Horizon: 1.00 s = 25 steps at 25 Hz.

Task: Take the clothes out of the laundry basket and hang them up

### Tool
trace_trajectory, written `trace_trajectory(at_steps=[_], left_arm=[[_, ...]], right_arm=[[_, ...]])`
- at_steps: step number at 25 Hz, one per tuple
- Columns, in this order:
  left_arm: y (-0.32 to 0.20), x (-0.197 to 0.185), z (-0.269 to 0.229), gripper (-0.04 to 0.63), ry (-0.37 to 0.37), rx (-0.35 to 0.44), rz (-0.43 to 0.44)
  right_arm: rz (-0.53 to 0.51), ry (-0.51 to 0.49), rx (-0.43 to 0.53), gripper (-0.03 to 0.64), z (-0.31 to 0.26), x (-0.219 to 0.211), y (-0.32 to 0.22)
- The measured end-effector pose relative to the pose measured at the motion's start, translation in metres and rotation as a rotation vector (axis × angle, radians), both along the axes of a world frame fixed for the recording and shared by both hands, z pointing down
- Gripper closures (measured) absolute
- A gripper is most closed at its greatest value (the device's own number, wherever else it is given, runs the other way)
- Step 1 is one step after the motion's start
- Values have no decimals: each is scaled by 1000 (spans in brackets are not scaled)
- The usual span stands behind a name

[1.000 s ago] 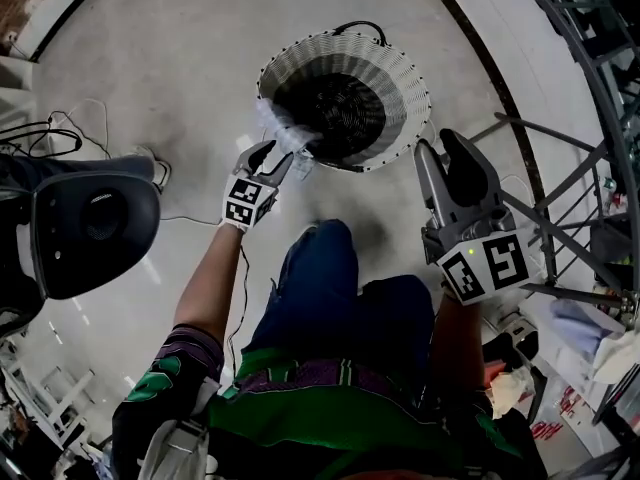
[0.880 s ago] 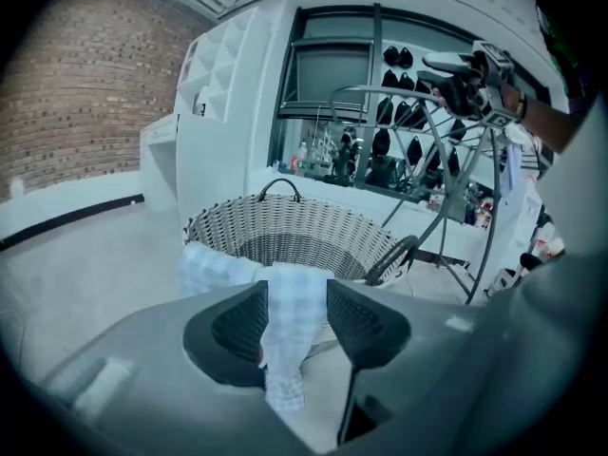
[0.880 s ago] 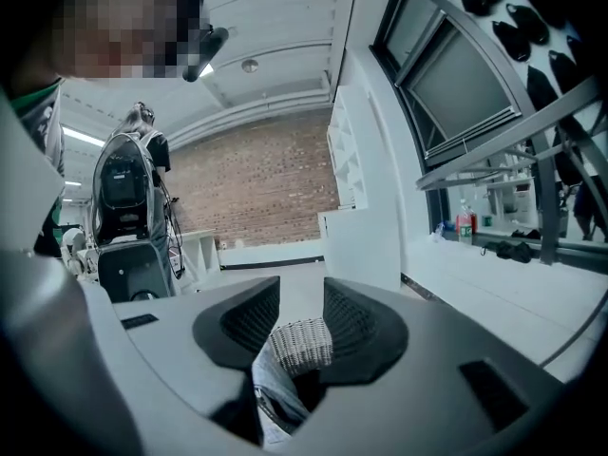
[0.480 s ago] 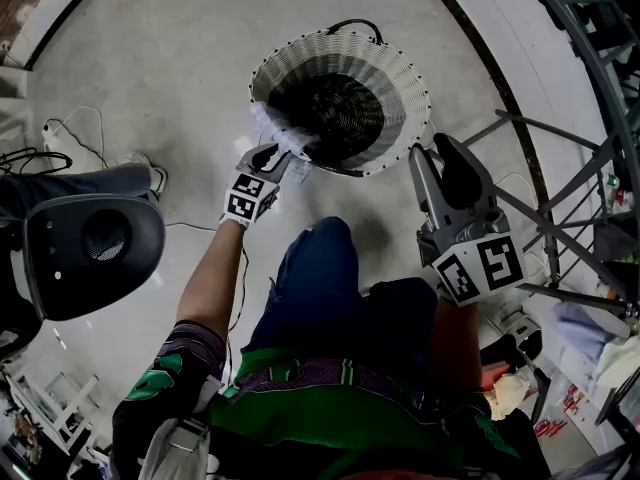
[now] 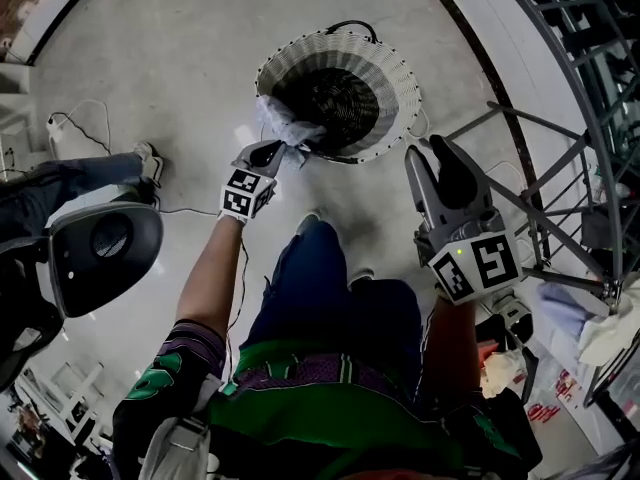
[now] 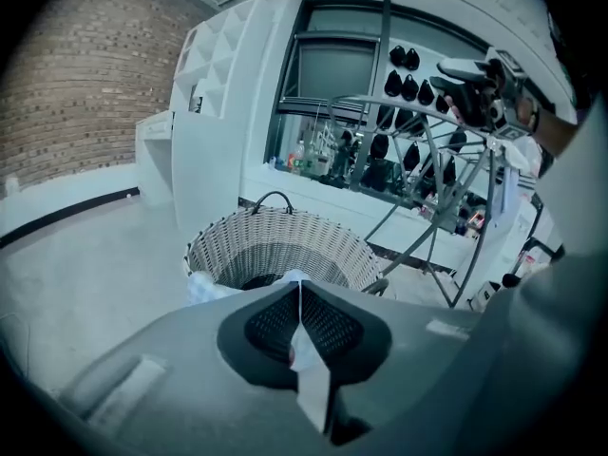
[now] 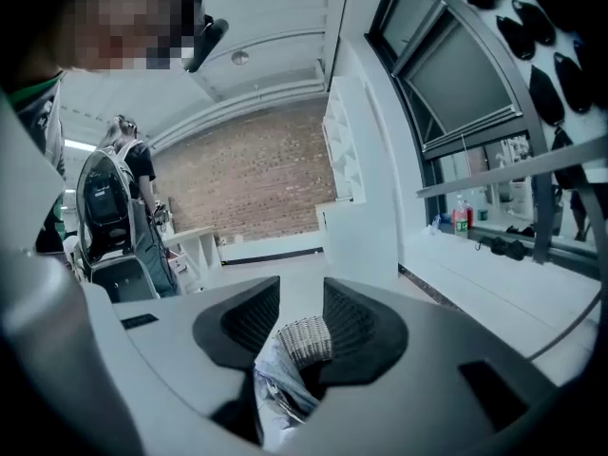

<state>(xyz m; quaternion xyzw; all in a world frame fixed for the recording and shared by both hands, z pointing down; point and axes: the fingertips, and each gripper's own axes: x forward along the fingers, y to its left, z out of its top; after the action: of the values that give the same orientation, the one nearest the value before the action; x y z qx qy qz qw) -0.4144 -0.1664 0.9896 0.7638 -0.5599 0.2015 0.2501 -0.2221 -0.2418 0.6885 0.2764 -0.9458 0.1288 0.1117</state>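
A white wicker laundry basket (image 5: 400, 78) stands on the floor ahead; it also fills the middle of the left gripper view (image 6: 275, 250). A white garment (image 5: 285, 128) hangs over its near-left rim. My left gripper (image 5: 277, 152) has just been closing and is now shut on a fold of that garment (image 6: 309, 359), the cloth pinched between the pads. My right gripper (image 5: 437, 160) hovers open to the right of the basket with nothing between its fingers. Through its gap, in the right gripper view (image 7: 299, 323), I see the basket (image 7: 306, 338) and the garment (image 7: 275, 378) farther off.
A metal drying rack (image 5: 560, 198) rises at the right, also seen beyond the basket (image 6: 427, 160). Pale clothes (image 5: 610, 333) lie at the lower right. Another person's leg (image 5: 70, 183), a black rounded device (image 5: 105, 253) and floor cables (image 5: 80, 118) are at the left.
The left jaws went from wide open around the white garment to shut on it, and the gripper rose a little with the cloth. The right gripper lifted slightly.
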Motion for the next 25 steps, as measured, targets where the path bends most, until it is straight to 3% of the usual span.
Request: trace_trajectory(at_steps=[14, 25], left_arm=[[2, 4, -211, 574, 21, 90, 7], [-16, 8, -372, 574, 6, 281, 28]], right_arm=[[25, -9, 0, 485, -170, 19, 18], [121, -53, 94, 485, -285, 59, 25]])
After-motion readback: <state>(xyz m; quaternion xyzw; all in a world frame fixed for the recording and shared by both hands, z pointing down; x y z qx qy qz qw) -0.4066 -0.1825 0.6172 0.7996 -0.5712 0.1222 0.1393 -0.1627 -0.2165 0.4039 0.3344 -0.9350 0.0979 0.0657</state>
